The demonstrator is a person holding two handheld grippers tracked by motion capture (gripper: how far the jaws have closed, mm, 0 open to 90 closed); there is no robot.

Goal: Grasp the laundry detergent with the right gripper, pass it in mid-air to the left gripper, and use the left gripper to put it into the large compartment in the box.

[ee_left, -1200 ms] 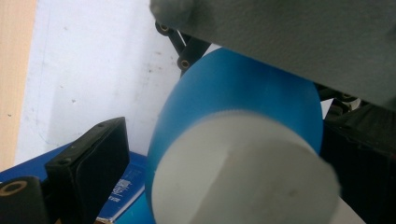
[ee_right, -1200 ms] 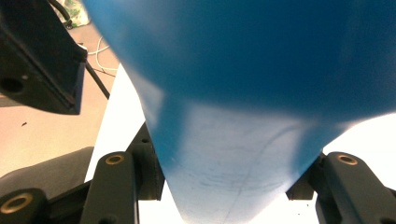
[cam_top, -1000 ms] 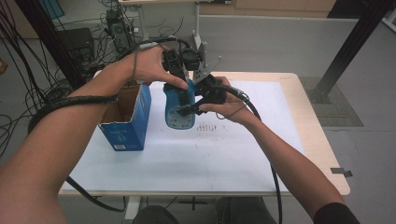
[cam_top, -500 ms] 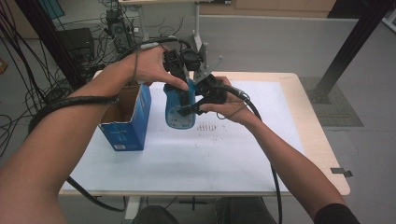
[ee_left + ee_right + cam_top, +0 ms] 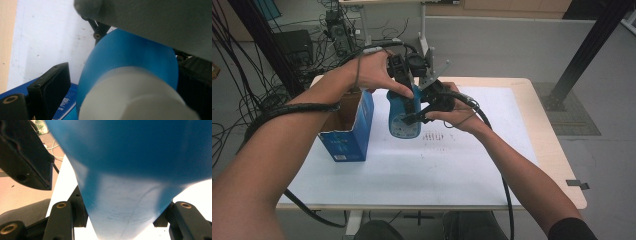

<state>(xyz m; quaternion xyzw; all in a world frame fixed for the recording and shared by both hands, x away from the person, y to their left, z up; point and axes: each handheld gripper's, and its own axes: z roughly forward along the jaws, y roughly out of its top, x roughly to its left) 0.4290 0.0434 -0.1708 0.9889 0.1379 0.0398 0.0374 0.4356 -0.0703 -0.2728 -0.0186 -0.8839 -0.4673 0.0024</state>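
Note:
A blue bottle with a white cap is held upright over the white sheet. My right gripper comes in from the right and is shut on the bottle's body, which is pressed between both jaws. My left gripper points down over the bottle's top. Its jaws stand on either side of the cap, and a narrow gap shows beside the left jaw, so it is open. The left hand's thumb rests on the bottle's shoulder.
An open blue carton stands just left of the bottle on the table. Small dark marks lie on the sheet to the right. Cables trail from both grippers; racks and cords crowd the floor behind.

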